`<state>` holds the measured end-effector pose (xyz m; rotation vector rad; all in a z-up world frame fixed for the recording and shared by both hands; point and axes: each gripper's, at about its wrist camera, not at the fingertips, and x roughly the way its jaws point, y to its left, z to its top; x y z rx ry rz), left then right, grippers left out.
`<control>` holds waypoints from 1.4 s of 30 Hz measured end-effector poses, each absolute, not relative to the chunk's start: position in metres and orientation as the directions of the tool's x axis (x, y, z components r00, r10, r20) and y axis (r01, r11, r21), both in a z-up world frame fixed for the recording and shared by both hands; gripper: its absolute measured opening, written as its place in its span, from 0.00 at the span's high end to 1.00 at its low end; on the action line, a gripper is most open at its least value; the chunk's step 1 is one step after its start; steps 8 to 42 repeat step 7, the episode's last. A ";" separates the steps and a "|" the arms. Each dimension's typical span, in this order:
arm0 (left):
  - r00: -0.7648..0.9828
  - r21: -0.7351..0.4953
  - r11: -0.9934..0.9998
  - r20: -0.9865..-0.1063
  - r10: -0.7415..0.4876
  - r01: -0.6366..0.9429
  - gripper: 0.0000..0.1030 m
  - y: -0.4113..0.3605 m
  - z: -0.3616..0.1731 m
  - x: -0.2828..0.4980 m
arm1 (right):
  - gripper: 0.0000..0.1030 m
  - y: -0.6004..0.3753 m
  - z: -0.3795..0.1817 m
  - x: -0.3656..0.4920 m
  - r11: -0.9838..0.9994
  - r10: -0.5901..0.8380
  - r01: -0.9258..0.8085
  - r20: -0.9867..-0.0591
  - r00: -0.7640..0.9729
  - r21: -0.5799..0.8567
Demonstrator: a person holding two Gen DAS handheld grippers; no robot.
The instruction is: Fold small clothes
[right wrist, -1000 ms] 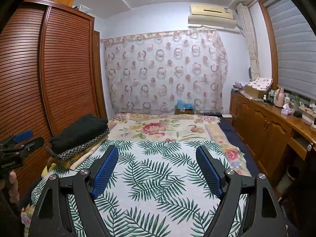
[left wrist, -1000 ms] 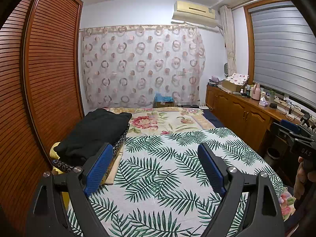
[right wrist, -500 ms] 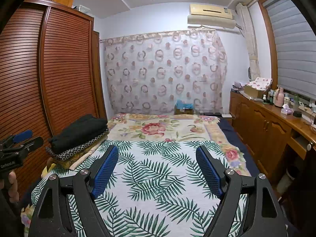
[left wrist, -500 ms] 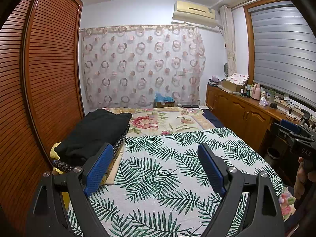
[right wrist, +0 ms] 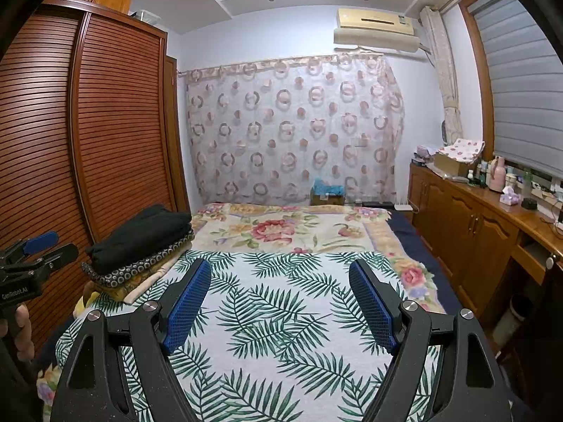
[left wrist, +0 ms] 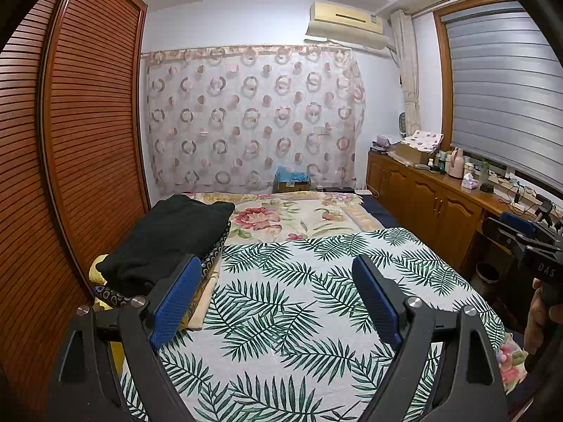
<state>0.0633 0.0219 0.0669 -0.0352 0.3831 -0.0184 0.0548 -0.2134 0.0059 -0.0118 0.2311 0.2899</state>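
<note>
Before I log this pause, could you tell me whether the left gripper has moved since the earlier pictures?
No. The left gripper frames the black folded garment and the wardrobe door exactly as before.

Left gripper (left wrist: 276, 295): jaws spread wide, nothing between the blue pads (left wrist: 176, 297), pointing slightly downward. Right gripper (right wrist: 279, 299): likewise wide apart and empty. Each handle is held by a hand (left wrist: 538, 320), the two grippers side by side.

Left gripper (left wrist: 276, 299), black frame, blue textured pads, silver screws, right gripper (right wrist: 279, 302) alike, white lettering
</note>
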 end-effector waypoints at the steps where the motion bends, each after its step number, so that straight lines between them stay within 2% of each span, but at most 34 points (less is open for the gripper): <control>1: 0.928 -0.038 0.999 -0.373 -0.024 0.011 0.15 0.022 0.067 0.063 | 0.20 -0.213 0.006 0.055 0.958 0.282 -0.284 -0.227 0.932 0.021; 42: 0.928 -0.039 0.999 -0.372 -0.025 0.012 0.15 0.023 0.067 0.063 | 0.20 -0.214 0.005 0.055 0.958 0.282 -0.285 -0.227 0.932 0.021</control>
